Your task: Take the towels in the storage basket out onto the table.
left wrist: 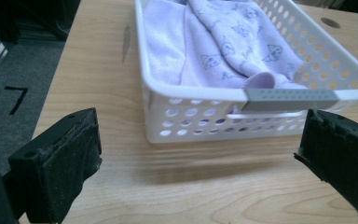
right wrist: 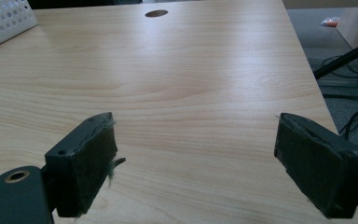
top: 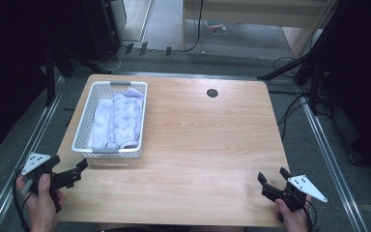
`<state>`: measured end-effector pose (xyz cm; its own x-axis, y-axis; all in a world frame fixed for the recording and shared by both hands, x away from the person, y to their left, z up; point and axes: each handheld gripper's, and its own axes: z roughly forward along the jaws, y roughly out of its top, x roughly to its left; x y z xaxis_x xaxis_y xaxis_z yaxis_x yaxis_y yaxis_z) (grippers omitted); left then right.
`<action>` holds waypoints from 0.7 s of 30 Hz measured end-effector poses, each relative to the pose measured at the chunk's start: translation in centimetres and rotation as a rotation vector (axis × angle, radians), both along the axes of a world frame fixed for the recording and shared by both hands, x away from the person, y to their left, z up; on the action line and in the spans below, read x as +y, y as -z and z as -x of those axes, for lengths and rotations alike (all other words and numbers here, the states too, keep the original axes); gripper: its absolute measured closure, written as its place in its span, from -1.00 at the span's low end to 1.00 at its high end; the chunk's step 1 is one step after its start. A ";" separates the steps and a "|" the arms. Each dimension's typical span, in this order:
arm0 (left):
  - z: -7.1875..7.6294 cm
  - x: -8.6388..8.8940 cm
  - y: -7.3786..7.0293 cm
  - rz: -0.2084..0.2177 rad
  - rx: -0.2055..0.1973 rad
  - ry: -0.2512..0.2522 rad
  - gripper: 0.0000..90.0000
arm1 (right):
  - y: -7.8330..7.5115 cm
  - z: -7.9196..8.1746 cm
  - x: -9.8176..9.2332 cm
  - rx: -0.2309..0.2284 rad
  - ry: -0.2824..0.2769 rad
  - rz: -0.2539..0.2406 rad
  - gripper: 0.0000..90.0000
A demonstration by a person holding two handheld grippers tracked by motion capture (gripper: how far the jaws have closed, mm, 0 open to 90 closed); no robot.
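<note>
At the near left corner of the table (top: 198,145), the left gripper (top: 79,169) sat in the person's hand with its 2 jaws spread wide and nothing between them. At the near right corner, the right gripper (top: 272,175) was held the same way, jaws wide apart and empty above bare wood. Just beyond the left gripper stood a white basket (top: 88,126) with a grey handle, holding a folded pale purple cloth (top: 125,118) with a small printed pattern. Farther off, a dark round hole (top: 212,93) marked the table's far edge.
</note>
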<state>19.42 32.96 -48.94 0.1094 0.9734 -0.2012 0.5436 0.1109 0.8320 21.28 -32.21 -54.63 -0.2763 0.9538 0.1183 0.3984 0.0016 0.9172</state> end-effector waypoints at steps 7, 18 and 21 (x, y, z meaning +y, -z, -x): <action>-2.4 -2.0 -2.7 -0.048 0.064 0.055 -1.00 | 0.0 0.0 0.0 0.000 0.000 -0.005 -0.71; -6.4 -3.7 -5.3 -0.054 0.122 0.102 -1.00 | 0.0 0.0 0.0 -0.001 -0.002 -0.008 -0.71; -7.1 -3.9 -5.4 -0.048 0.132 0.105 -1.00 | 0.0 0.0 -0.1 -0.002 -0.003 -0.008 -0.71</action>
<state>26.51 29.10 -43.49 0.1866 0.9669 -0.1738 0.6547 0.0095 0.7558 21.23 -32.26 -54.63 -0.2796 0.9520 0.1249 0.3965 -0.0040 0.9180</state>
